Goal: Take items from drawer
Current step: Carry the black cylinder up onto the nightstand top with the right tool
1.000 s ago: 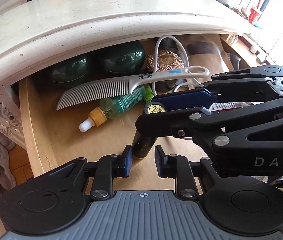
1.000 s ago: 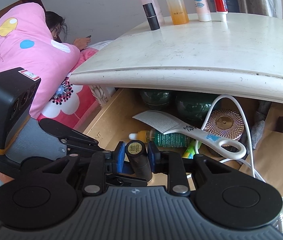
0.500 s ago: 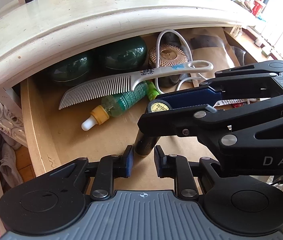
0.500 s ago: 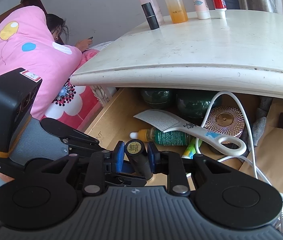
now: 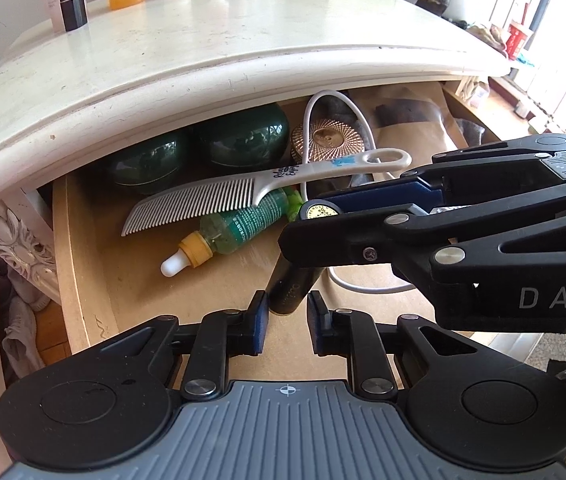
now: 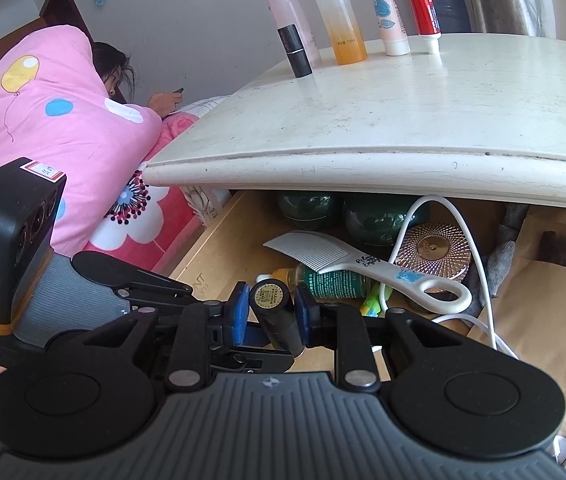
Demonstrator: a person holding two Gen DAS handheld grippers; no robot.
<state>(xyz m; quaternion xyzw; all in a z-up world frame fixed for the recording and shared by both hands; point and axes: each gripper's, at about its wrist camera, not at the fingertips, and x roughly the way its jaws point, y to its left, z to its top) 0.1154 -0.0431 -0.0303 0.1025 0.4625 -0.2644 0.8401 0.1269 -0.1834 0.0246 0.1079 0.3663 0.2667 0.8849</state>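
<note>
1. Left wrist view: the left gripper (image 5: 286, 316) is nearly closed, its two blue pads flanking the lower end of one black tube (image 5: 291, 290). Whether they press on it I cannot tell.
2. The right gripper (image 5: 313, 220) reaches in from the right, clenched on the tube's gold-capped top.
3. The open drawer (image 5: 71, 264) holds two dark green jars (image 5: 243, 136) at the far side, one white comb (image 5: 243, 192), one green dropper bottle (image 5: 239, 228) under the comb, one round copper-coloured case (image 5: 329, 142) and one white cable (image 5: 319, 104).
4. Right wrist view: the right gripper (image 6: 271, 314) grasps the black tube (image 6: 273, 308) between both blue pads, just above the drawer's near left part.
5. Five cosmetic containers stand in a row at the far edge of the dresser top (image 6: 383, 120).
6. One person lies under a pink blanket (image 6: 55, 120) at far left.
</note>
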